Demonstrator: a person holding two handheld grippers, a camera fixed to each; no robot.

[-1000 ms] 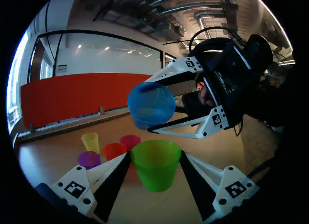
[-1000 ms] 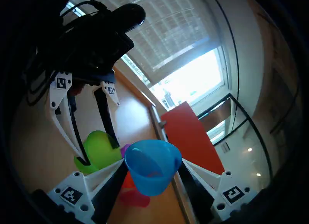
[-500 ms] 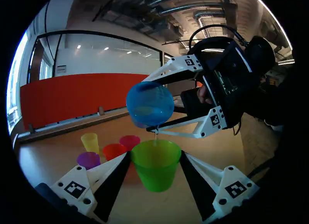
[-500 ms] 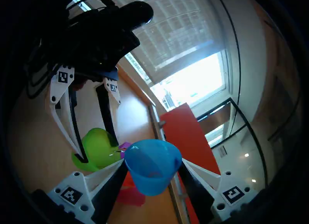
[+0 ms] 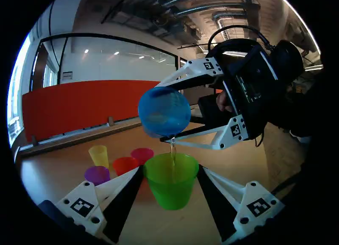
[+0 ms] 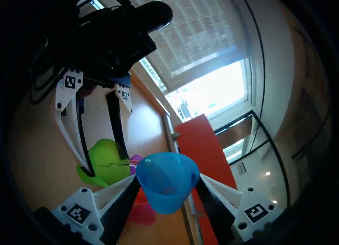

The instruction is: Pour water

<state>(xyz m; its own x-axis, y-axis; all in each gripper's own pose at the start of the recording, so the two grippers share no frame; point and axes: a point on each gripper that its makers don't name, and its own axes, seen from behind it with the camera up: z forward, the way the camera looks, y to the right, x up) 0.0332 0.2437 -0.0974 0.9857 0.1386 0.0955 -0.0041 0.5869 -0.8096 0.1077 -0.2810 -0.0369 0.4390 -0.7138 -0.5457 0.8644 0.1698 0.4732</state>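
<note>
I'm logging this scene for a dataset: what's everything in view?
Green cup: one, green, upright in left tool.
Blue cup: one, blue, tipped above green cup, in right tool.
Water: one thin stream, blue cup into green cup.
Yellow cup, purple cup, red cup, pink cup: one each, standing on table.
Table: one, wooden.
Wall panel: one, red, behind table.
Left tool, right tool: white, each gripping its cup.
Hand: one, holding right tool.

Both views are sharp in the middle and bend strongly toward their rims. In the right gripper view the window [image 6: 212, 92] burns out white, leaving nearer shapes in silhouette. Softer, even light glows through the green cup [image 5: 171, 181] and the blue cup [image 5: 164, 111], and the table [image 5: 51, 169] carries a mild sheen.
</note>
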